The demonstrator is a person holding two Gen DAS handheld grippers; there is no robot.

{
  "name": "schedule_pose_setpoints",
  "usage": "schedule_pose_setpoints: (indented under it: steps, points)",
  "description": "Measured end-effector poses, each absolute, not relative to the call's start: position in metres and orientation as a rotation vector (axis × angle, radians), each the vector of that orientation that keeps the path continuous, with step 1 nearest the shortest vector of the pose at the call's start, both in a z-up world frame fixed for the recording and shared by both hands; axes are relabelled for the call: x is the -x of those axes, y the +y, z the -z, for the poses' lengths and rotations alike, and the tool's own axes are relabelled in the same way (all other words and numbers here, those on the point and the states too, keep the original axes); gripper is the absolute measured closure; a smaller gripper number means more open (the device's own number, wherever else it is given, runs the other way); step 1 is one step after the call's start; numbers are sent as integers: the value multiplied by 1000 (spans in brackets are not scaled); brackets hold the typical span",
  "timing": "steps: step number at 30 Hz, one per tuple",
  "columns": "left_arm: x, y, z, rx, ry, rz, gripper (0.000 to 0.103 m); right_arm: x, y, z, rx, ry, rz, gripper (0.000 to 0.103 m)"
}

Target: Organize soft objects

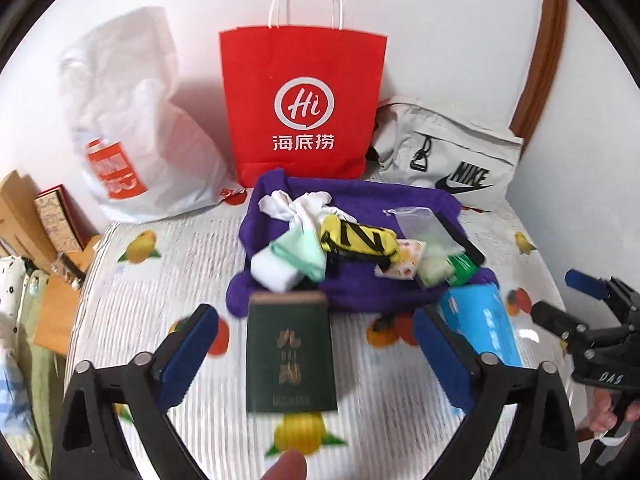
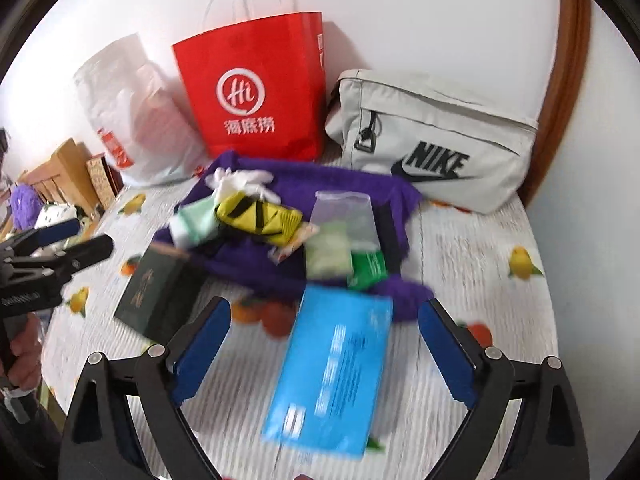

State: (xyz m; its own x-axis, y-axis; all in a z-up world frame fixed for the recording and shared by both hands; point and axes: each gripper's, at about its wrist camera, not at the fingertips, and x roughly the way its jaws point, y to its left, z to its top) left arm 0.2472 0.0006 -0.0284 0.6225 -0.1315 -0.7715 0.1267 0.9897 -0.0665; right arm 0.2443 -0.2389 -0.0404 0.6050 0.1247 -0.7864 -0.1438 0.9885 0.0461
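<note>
A purple fleece cloth lies on the fruit-print bedsheet. On it sit white and mint socks, a yellow-black pouch and clear bags of green items. A dark green booklet lies in front of my open left gripper. A blue packet lies between the fingers of my open right gripper. Neither holds anything.
A red paper bag, a white plastic bag and a grey Nike bag stand against the wall behind. Boxes sit at the left edge. The right gripper shows in the left wrist view.
</note>
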Motion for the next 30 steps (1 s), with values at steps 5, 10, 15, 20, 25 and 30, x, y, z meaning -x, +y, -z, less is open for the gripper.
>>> schedule_pose_setpoints:
  steps: [5, 10, 15, 20, 25, 30]
  points:
    - [-193, 1, 27, 15, 880, 150, 1, -187, -234, 33, -10, 876, -156, 9]
    - [-146, -4, 30, -3, 861, 124, 1, -133, -230, 30, -32, 856, -150, 9]
    - [-99, -4, 27, 3, 827, 125, 1, -91, -235, 27, -26, 822, -126, 9]
    - [-63, -12, 24, -6, 804, 125, 1, -56, -240, 27, -33, 788, -115, 9]
    - [-35, -15, 13, -10, 767, 123, 1, -28, -241, 24, -34, 754, -112, 9]
    - [-14, -16, 1, -37, 721, 96, 1, -15, -246, 24, -71, 752, -119, 9]
